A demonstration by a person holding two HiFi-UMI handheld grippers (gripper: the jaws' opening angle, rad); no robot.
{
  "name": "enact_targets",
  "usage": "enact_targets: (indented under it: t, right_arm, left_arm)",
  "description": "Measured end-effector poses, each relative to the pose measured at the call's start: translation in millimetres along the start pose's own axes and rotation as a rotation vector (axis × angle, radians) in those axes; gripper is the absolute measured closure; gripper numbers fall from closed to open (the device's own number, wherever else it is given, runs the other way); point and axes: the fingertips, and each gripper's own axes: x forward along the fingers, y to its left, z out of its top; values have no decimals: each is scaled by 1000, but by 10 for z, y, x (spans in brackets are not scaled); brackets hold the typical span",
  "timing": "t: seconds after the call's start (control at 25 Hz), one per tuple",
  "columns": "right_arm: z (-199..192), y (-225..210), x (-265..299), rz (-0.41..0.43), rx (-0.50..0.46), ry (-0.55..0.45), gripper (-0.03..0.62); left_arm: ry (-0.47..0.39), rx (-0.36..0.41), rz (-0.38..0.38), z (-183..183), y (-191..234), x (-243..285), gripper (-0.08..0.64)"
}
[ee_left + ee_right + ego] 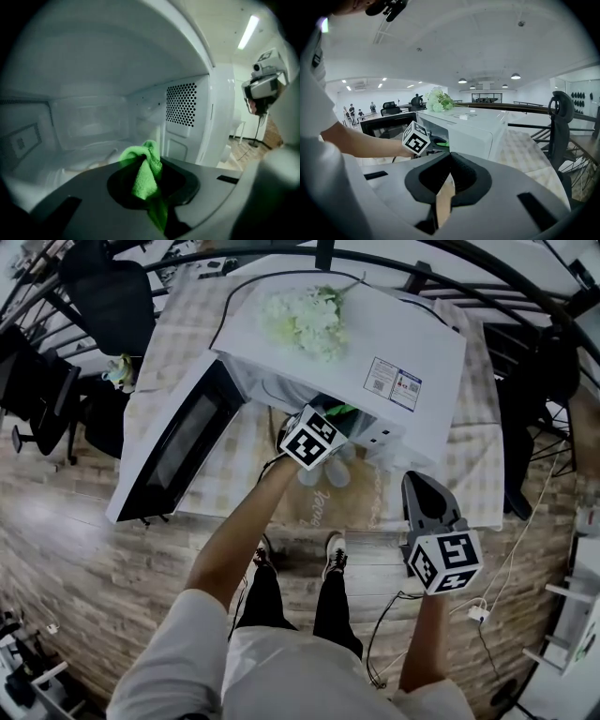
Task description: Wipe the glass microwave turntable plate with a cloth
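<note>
One bunched, bright-green cloth (143,176)

head: steeply down | left: close, inside microwave (180,105) | right: outside, facing microwave

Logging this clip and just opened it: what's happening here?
A person reaches the left gripper, shut on a green cloth, into the open microwave on the table. The cloth is inside the cavity, but it is unclear whether it touches the glass plate. The right gripper is shut and empty, held outside the microwave.
</note>
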Motion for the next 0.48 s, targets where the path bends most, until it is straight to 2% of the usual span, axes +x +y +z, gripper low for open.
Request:
enact_targets:
  t: [0.12, 0.24, 0.32, 0.4, 0.48]
  right_arm:
    - [-4, 12, 8, 1, -2, 4, 577]
    - [-37, -3, 20, 0, -2, 12, 577]
    - [-55, -14, 36, 4, -6, 18, 578]
    - [-63, -22, 50, 9, -11, 22, 578]
    - [-70, -33, 60, 10, -12, 26, 578]
  left_arm:
    - [-27, 82, 174, 60, 377, -171, 509]
    - [-15, 146, 387, 92, 945, -397, 509]
    - [10, 190, 498, 74, 1266, -521, 509]
    - [64, 241, 566, -12, 1485, -573, 509]
    - [137, 271, 584, -155, 1615, -552, 509]
